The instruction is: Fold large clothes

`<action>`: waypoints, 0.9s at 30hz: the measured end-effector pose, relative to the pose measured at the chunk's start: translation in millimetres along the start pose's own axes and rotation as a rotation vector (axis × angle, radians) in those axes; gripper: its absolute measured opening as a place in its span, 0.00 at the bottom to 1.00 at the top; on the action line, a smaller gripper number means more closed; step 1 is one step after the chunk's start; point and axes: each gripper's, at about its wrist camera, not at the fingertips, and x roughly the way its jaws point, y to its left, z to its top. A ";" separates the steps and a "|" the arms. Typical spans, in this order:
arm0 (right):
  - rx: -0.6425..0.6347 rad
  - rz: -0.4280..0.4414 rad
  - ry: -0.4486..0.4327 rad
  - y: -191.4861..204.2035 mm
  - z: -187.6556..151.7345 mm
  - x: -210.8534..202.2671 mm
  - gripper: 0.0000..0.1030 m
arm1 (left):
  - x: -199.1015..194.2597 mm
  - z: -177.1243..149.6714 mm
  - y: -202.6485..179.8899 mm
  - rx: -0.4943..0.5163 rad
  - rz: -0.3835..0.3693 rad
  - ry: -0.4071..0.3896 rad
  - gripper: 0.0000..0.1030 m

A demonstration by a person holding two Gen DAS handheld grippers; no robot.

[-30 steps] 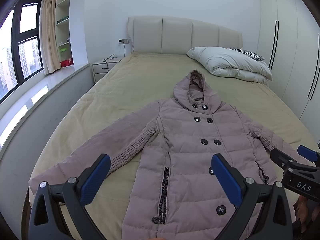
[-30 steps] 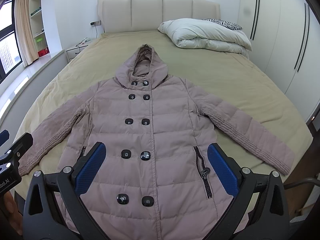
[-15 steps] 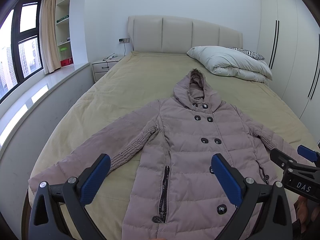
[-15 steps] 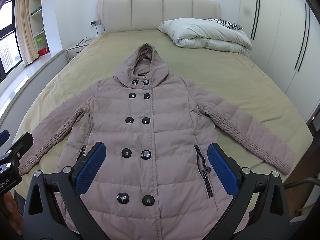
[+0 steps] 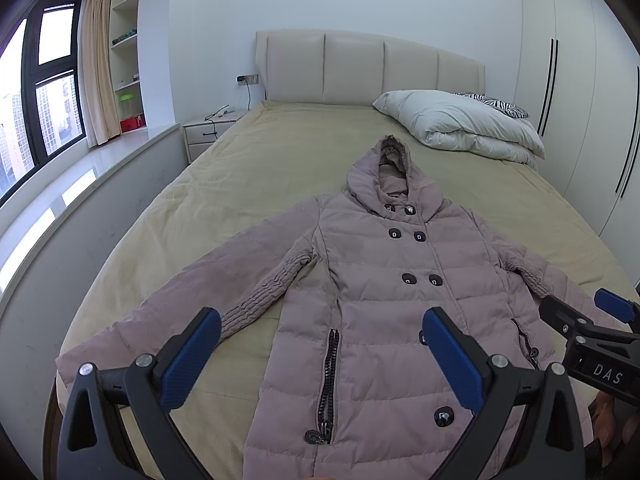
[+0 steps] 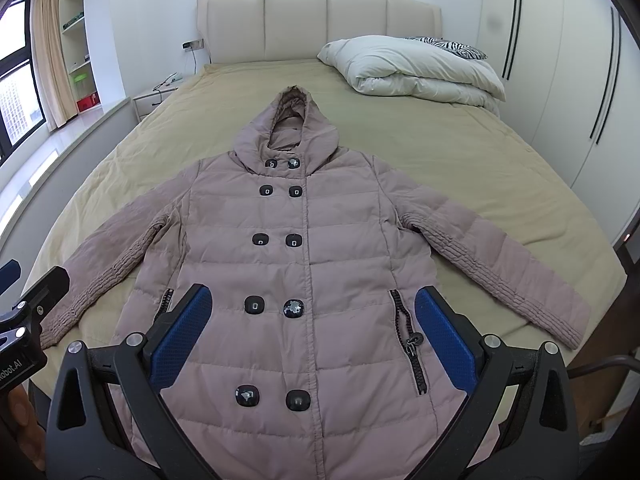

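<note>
- On the bed (image 5: pixel 248 184) we see the pink hooded coat (image 6: pixel 308 264) lying flat, front up, buttoned, sleeves spread to both sides.
- Its long axis runs from the hem near us to the hood, which points at the headboard (image 6: pixel 316 24).
- Our left gripper (image 5: pixel 320 356) hovers over the hem and left pocket zip, jaws spread wide, pinching nothing.
- Our right gripper (image 6: pixel 310 332) hovers above the lower buttons, jaws spread, empty.
- A folded duvet (image 6: pixel 416 72) lies beyond the hood, well apart.

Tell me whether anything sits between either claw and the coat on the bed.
Nothing visible does. The coat lies flat and buttoned on the bed, sleeves spread. The left claw and right claw are both open above its lower half. The duvet lies far off by the headboard.
</note>
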 end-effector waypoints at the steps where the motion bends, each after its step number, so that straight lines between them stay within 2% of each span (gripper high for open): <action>1: 0.000 0.000 -0.001 -1.1 1.3 -1.1 1.00 | 0.7 -0.4 0.7 0.000 0.000 0.000 1.00; 27: -0.007 0.003 0.008 6.0 -8.2 3.3 1.00 | 0.7 -0.3 1.0 -0.001 0.000 0.005 1.00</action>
